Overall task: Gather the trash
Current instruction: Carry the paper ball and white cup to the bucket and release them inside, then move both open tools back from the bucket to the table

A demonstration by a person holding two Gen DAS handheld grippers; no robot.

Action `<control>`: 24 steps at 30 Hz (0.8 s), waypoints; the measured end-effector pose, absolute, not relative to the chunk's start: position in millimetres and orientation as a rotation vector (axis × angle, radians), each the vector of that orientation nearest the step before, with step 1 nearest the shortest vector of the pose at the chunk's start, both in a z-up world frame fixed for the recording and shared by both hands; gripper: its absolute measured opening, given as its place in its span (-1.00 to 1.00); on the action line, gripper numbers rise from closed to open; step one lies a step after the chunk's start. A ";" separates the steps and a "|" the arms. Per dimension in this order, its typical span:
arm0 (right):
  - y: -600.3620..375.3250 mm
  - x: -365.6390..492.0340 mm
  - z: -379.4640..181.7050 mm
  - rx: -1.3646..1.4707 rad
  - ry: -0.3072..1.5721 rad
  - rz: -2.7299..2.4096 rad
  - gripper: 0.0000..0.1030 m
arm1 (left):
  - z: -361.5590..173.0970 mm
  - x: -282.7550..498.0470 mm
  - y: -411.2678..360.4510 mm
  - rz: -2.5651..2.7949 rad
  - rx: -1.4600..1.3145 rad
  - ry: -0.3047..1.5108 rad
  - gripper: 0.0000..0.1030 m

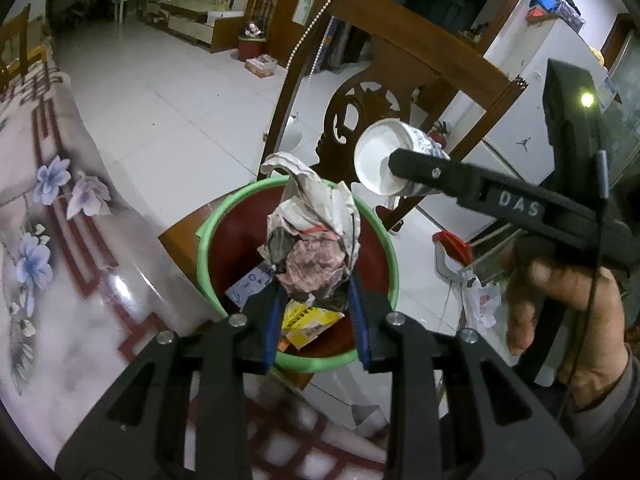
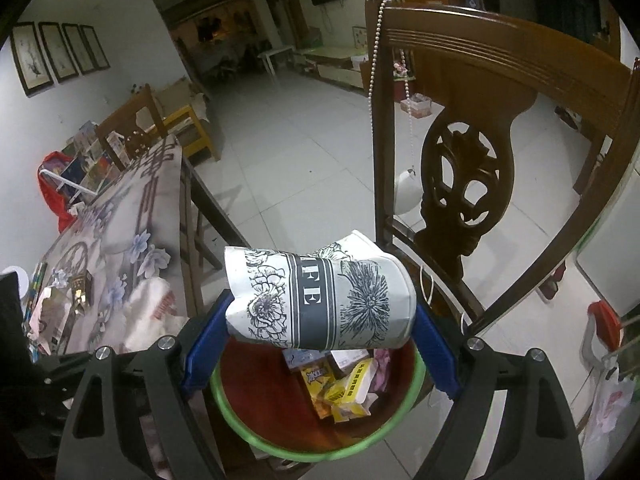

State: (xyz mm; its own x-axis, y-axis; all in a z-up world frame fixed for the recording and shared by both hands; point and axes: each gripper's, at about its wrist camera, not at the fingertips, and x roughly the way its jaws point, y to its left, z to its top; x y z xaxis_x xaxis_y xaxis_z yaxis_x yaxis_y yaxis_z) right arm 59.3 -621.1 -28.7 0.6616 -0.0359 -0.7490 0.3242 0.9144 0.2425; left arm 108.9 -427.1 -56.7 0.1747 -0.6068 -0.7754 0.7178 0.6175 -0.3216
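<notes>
Your left tongs [image 1: 316, 280] are closed narrowly on a wad of crumpled paper [image 1: 316, 236], blue pads [image 1: 272, 320] pressing it from both sides, directly above the red bin [image 1: 232, 252] with the green rim. Inside the bin lie a yellow wrapper [image 1: 308, 322] and a blue-and-white packet [image 1: 250, 282]. Your right tongs [image 2: 320, 320] stand wide yet grip a paper cup [image 2: 316, 300] printed with dark flowers, held sideways by its two ends over the same bin [image 2: 248, 384]; seen from the left camera the cup [image 1: 384, 160] shows its white open mouth, with your right hand [image 1: 568, 308] behind it. The bin stands on a wooden chair [image 2: 472, 184] just beside the desk [image 1: 60, 240], which is covered with a floral cloth. White floor tiles [image 1: 168, 92] lie beyond
</notes>
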 end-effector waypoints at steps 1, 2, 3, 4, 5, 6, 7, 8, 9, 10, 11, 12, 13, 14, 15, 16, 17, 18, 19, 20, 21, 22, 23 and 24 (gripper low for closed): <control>-620.5 60.2 -29.6 0.378 0.832 -0.205 0.58 | -58.8 109.6 -428.1 -0.943 0.123 1.039 -0.44; -619.3 61.1 -30.2 0.378 0.837 -0.204 0.58 | -59.8 110.2 -429.5 -0.942 0.122 1.042 -0.43; -618.3 61.8 -30.1 0.376 0.838 -0.202 0.58 | -60.2 110.2 -430.9 -0.941 0.121 1.043 -0.42; -618.3 62.7 -30.1 0.376 0.836 -0.199 0.58 | -61.2 111.1 -431.0 -0.940 0.118 1.045 -0.41; -617.0 63.1 -29.2 0.372 0.833 -0.197 0.58 | -61.7 111.9 -431.5 -0.937 0.116 1.047 -0.41; -616.5 64.1 -29.1 0.368 0.834 -0.198 0.58 | -61.4 112.5 -432.3 -0.931 0.119 1.047 -0.33; -615.9 64.8 -29.1 0.365 0.835 -0.201 0.59 | -60.8 112.1 -433.2 -0.925 0.126 1.044 -0.29; -616.0 65.6 -29.4 0.362 0.837 -0.204 0.60 | -61.8 112.2 -434.6 -0.923 0.131 1.045 -0.18; -615.5 66.4 -29.8 0.359 0.839 -0.206 0.59 | -63.0 112.1 -434.6 -0.925 0.129 1.049 -0.07; -614.9 67.1 -30.4 0.357 0.843 -0.206 0.59 | -62.1 111.0 -432.1 -0.927 0.127 1.050 -0.02; -614.0 67.9 -31.1 0.354 0.848 -0.207 0.61 | -62.3 109.9 -431.7 -0.921 0.129 1.046 0.17; -613.0 68.7 -31.1 0.351 0.851 -0.208 0.63 | -62.2 110.6 -429.3 -0.917 0.129 1.042 0.35; -612.7 69.0 -31.0 0.345 0.851 -0.212 0.69 | -61.7 110.3 -427.7 -0.914 0.129 1.036 0.40; -612.0 69.0 -29.7 0.341 0.847 -0.215 0.76 | -60.8 109.7 -426.0 -0.911 0.132 1.031 0.51; -611.8 68.7 -28.6 0.338 0.842 -0.221 0.80 | -59.7 109.1 -423.6 -0.904 0.135 1.023 0.68; -612.0 68.5 -28.0 0.337 0.839 -0.225 0.82 | -59.4 109.1 -420.8 -0.897 0.135 1.017 0.74; -612.5 68.3 -27.5 0.341 0.836 -0.226 0.83 | -58.2 109.0 -418.0 -0.891 0.135 1.009 0.80; -612.5 68.3 -26.9 0.344 0.833 -0.226 0.83 | -57.5 109.1 -414.8 -0.888 0.135 1.005 0.84; -612.1 68.4 -26.5 0.347 0.830 -0.225 0.83 | -56.6 109.2 -412.1 -0.884 0.135 1.001 0.87; -611.1 68.6 -26.0 0.346 0.829 -0.225 0.84 | -55.2 109.3 -408.8 -0.878 0.137 0.996 0.89; -609.9 68.6 -25.1 0.340 0.826 -0.226 0.84 | -54.1 109.4 -405.6 -0.873 0.138 0.993 0.89; -608.3 68.8 -24.1 0.338 0.824 -0.226 0.84 | -53.1 109.6 -403.5 -0.870 0.140 0.992 0.89; -606.8 69.0 -23.1 0.334 0.821 -0.224 0.84 | -52.1 109.5 -400.3 -0.865 0.140 0.990 0.89; -605.5 69.4 -22.5 0.333 0.820 -0.222 0.84 | -51.4 109.2 -397.4 -0.859 0.139 0.989 0.89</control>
